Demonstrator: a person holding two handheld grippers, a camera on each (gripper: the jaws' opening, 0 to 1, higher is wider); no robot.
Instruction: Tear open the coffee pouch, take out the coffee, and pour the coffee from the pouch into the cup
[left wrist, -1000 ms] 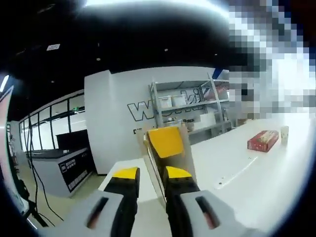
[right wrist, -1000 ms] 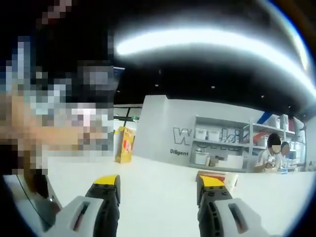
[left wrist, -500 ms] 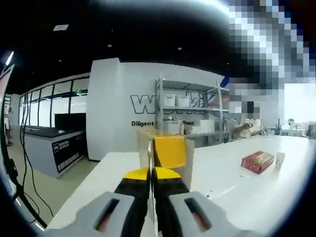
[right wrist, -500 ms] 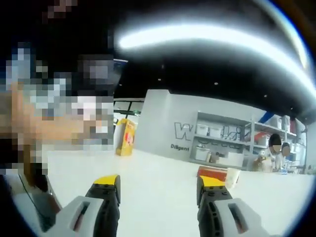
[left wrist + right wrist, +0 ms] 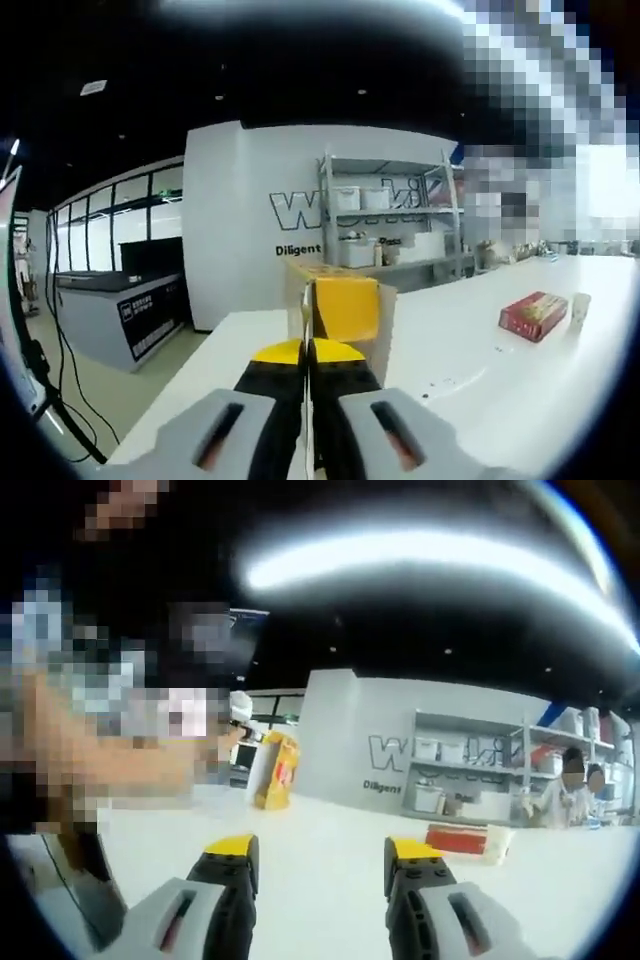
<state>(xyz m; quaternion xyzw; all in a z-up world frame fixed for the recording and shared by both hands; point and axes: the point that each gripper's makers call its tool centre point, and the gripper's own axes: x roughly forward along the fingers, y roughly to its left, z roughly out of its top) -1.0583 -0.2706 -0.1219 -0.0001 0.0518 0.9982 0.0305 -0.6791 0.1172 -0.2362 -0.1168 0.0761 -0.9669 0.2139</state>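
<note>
Yellow pouch (image 5: pixel 345 308): clamped upright between the left gripper's (image 5: pixel 307 352) jaws, its face rising above the yellow tips; in the right gripper view it (image 5: pixel 277 772) stands at the far left, above the table (image 5: pixel 330 850).
Left gripper: jaws pressed together on the pouch's lower edge.
Right gripper (image 5: pixel 318 850): jaws apart, nothing between them, over bare white table.
Cup (image 5: pixel 578 311): on the table at far right, just beside the red box (image 5: pixel 534 314).
Red box, right gripper view (image 5: pixel 458 838): beyond the right jaw, cup (image 5: pixel 497 844) touching or just beside it.
Shelves (image 5: pixel 385 225): against the back wall.
</note>
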